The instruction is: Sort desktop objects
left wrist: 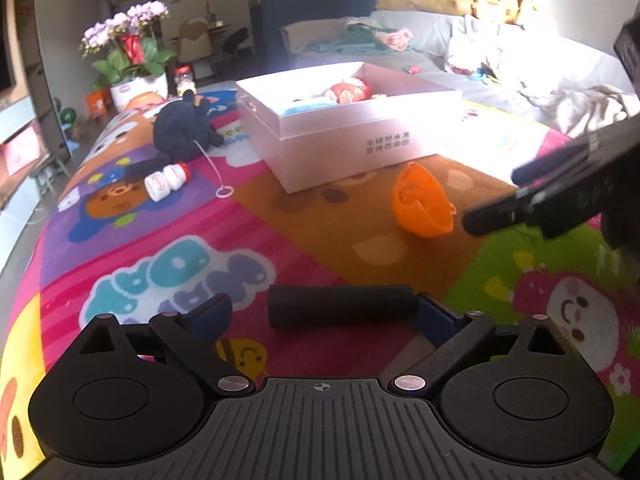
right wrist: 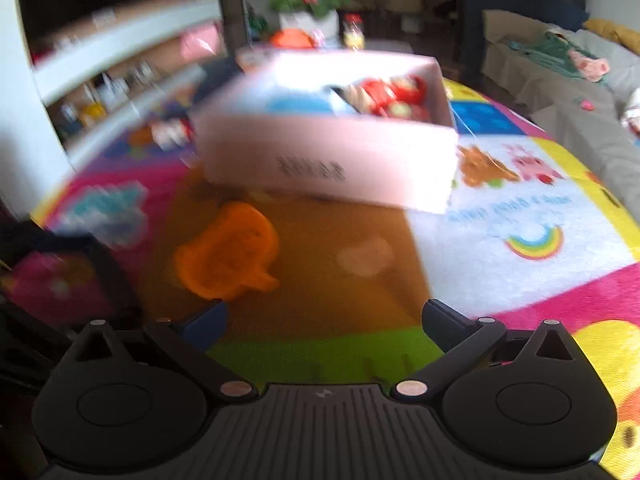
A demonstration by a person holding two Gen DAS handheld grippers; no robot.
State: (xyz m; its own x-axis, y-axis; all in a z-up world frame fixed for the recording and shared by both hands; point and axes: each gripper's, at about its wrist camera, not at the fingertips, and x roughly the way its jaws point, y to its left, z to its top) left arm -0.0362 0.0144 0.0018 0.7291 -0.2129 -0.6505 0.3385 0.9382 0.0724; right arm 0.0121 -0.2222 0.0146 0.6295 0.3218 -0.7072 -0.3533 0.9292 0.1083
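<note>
Sorting comes down to the pieces lying loose around the pink box (left wrist: 352, 132), which already holds a red toy (left wrist: 350, 90). My left tongs (left wrist: 324, 314) stand wide apart with a black foam cylinder (left wrist: 342, 306) lying crosswise between the tips; I cannot tell whether the pads touch it. My right tongs (right wrist: 324, 320) are also apart and empty, aimed at the orange plastic piece (right wrist: 228, 252) on the table's bright mat (left wrist: 160, 240), just in front of the box. I'd square the left tips on the cylinder's ends before closing, since it looks apt to roll. A small white bottle (left wrist: 166, 181) and dark plush (left wrist: 184, 128) wait left of the box.
</note>
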